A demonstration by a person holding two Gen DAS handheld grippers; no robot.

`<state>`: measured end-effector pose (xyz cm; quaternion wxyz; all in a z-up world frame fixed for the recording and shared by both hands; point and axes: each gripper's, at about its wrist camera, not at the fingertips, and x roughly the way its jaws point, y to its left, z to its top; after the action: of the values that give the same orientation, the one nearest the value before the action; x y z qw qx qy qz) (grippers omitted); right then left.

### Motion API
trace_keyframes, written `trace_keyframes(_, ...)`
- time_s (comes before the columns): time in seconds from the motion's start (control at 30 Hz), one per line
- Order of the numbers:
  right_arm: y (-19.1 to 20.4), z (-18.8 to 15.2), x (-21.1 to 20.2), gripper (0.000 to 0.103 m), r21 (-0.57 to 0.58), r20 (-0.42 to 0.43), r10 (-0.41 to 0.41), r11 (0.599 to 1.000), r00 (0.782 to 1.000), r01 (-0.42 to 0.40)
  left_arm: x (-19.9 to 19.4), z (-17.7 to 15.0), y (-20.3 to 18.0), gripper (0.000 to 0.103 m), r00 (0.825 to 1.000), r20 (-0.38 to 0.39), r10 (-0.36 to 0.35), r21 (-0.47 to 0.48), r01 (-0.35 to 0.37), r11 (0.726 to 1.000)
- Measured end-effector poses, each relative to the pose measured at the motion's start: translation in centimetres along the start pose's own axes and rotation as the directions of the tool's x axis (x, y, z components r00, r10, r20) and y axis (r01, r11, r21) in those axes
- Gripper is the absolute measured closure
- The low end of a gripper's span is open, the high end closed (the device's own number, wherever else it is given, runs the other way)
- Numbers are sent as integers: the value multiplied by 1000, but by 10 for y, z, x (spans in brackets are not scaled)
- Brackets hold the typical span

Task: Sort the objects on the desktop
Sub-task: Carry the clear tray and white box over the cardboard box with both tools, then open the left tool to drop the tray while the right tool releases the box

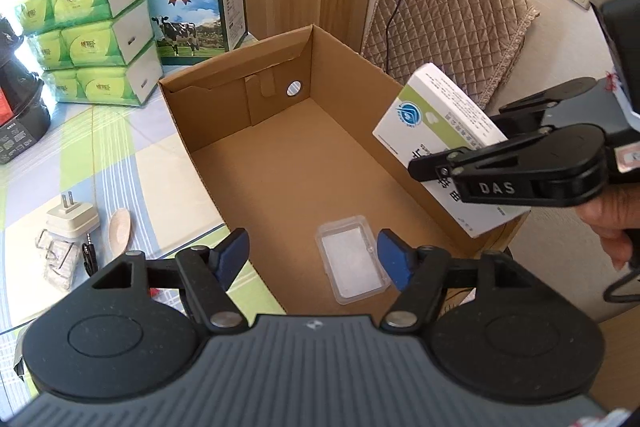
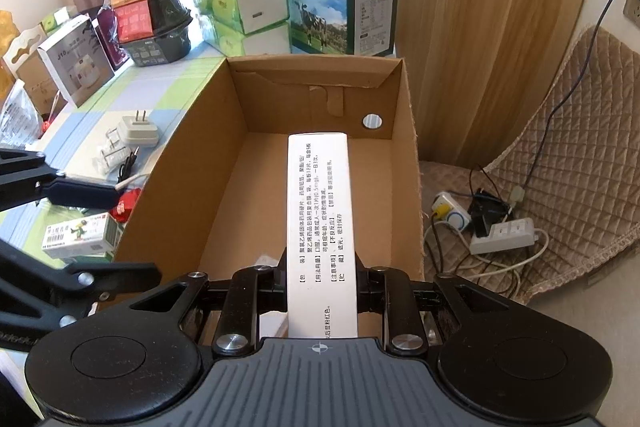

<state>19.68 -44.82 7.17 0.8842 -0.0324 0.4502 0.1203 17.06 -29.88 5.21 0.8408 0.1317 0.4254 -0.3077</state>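
"DAS" in pale letters on the right gripper; "3.6" on the milk carton's gold medal; "J10" on a white box.

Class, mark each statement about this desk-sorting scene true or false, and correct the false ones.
1. The right gripper holds a white medicine box. True.
2. The left gripper is shut on a spoon. False: it is open and holds nothing.
3. A clear plastic case lies inside the cardboard box. True.
4. The white plug adapter is inside the cardboard box. False: it lies on the tablecloth beside it.
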Motion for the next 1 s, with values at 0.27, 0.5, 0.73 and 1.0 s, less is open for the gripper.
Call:
trace_keyframes(0.27,1,2,1,74,16,50,-26,1000,998,25,-7,-8,4,33,1000,3,2,-9,-2,1000)
trace_keyframes(0.5,6,-6,-20,63,4,77,-36,999,996,36,-22,-21,12,33,1000,3,22,-27,-22,999)
trace_keyframes(0.73,25,-22,-43,54,-10,85,-25,1000,996,26,-45,-41,21,32,999,4,54,-48,-54,997)
trace_keyframes(1.0,56,-45,-66,43,-39,79,1,999,997,2,-76,-68,33,28,996,11,86,-66,-85,994)
